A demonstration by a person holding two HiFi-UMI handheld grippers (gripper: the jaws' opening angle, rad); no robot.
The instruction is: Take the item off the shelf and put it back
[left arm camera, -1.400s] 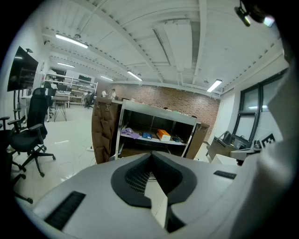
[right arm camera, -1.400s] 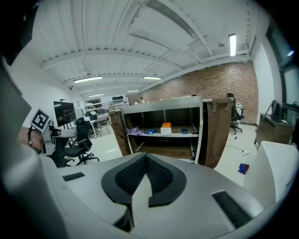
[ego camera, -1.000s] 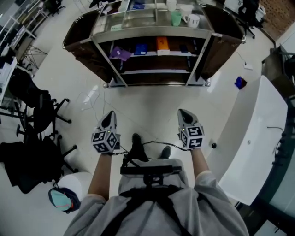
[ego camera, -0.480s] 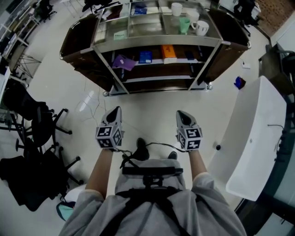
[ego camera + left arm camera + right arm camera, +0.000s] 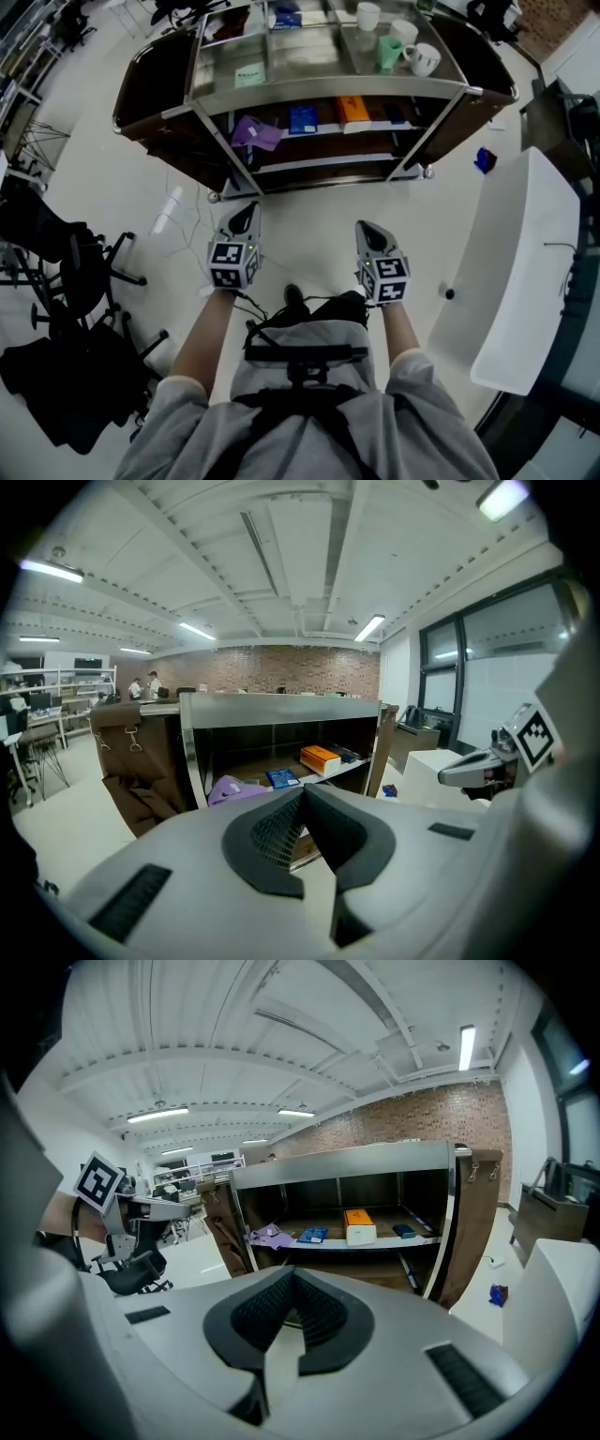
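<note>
A metal shelf cart (image 5: 323,89) stands ahead of me on the floor. Its middle shelf holds a purple item (image 5: 255,132), a blue item (image 5: 301,118) and an orange box (image 5: 354,111). The same orange box (image 5: 358,1225) shows in the right gripper view, and in the left gripper view the box (image 5: 320,757) lies beside the blue item (image 5: 281,778). My left gripper (image 5: 248,210) and right gripper (image 5: 365,226) hang side by side short of the cart, both pointing at it. Each is shut with nothing between its jaws.
On the cart's top sit a white cup (image 5: 367,15), a green cup (image 5: 389,52) and a white mug (image 5: 422,59). A white table (image 5: 525,262) runs along the right. Office chairs (image 5: 66,272) stand at the left. Cables (image 5: 187,220) lie on the floor.
The cart has come nearer and lower in the head view as the person stepped forward. Both grippers stayed shut and moved slightly closer together.
</note>
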